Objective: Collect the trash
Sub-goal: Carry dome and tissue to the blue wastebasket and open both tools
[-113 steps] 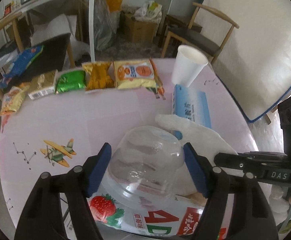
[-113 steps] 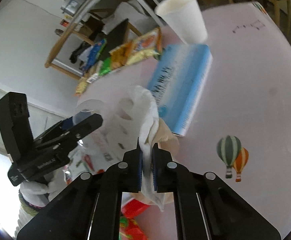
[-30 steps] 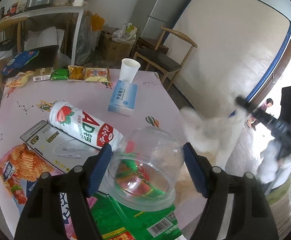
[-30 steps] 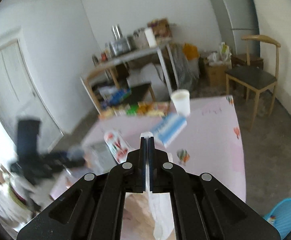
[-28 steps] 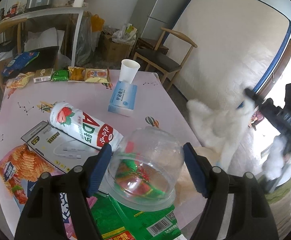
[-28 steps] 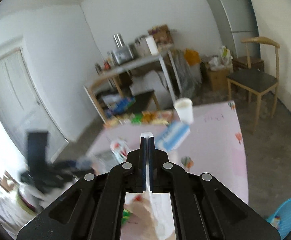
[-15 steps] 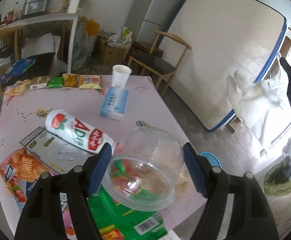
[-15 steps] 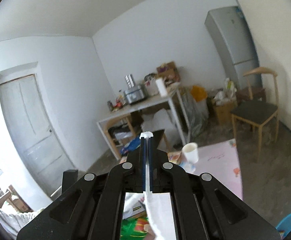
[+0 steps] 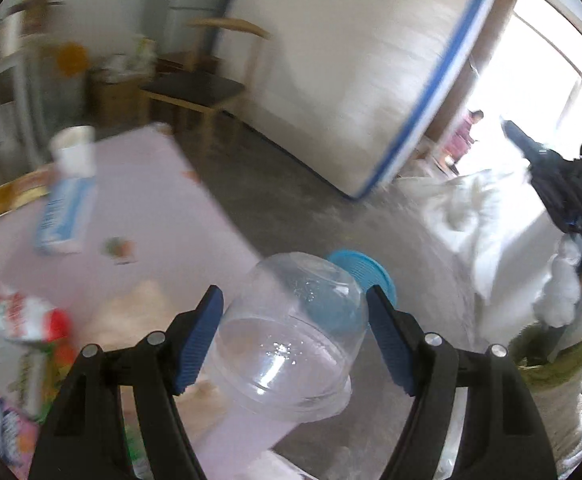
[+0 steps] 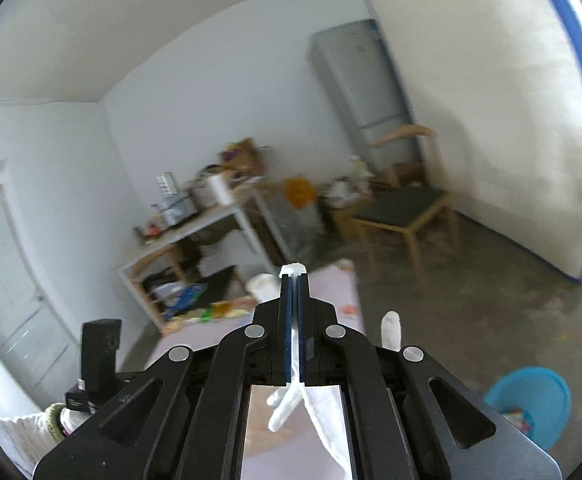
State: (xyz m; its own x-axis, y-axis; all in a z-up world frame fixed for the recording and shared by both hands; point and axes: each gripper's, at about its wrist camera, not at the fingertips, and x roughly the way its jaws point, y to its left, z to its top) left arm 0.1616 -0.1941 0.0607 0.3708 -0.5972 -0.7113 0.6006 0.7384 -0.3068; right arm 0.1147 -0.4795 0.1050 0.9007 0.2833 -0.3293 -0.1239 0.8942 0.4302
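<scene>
The left claw (image 9: 294, 312), clamped on the clear plastic dome lid (image 9: 291, 332), and the right claw (image 10: 294, 280), pinching white crumpled tissue (image 10: 315, 412), should release only squarely over the round blue plastic bin (image 10: 531, 400).

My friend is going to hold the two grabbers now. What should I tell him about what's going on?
Left tool: holding the clear plastic dome lid between its blue pads.
Right tool: shut on a white tissue, which hangs below it.
The blue trash basket stands on the floor beside the pink table.
Done: both pieces are lifted off the table.
Left: drop both into the basket, then go back for the wrappers and snack bags that remain on the table.
</scene>
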